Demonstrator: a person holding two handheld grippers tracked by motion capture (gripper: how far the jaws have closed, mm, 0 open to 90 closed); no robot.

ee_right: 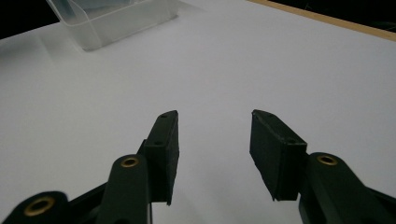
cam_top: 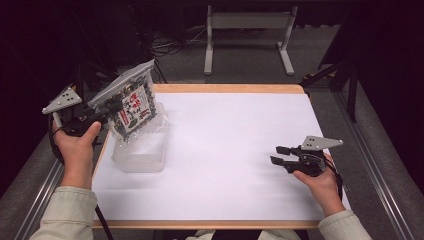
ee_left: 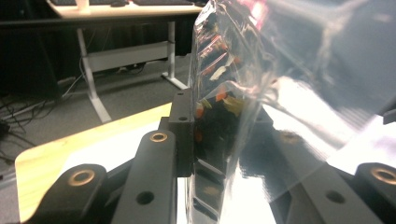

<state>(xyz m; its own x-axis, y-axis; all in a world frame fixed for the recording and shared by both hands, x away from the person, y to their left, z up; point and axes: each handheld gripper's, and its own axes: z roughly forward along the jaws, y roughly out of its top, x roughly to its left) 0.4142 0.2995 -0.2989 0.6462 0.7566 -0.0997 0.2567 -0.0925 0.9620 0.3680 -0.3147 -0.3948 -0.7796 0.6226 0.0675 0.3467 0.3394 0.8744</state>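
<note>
Currently, the snack bag, a clear pouch with a printed label and a grey sealed top strip, is held tilted above the transparent plastic container. Its lower end dips toward the container's open top; whether it touches the walls cannot be told. The container stands near the left edge of the worktop, on the white sheet that covers it.

The left gripper grips the bag from the left side. In the left gripper view, the bag runs upright between the two black jaws, which are closed against its film with only the bag's thickness between them. Coloured contents show through the film near the clamped zone. The person's left hand holds this gripper just off the left edge of the worktop, with the grey three-cornered plate on top.

The right gripper is held by the right hand over the right part of the worktop, well apart from the container and bag. In the right gripper view, the right gripper has its jaws spread wide, with bare white sheet visible between them and nothing held. The container appears at the far upper left of that view.

A grey metal frame stands on the floor beyond the worktop.
</note>
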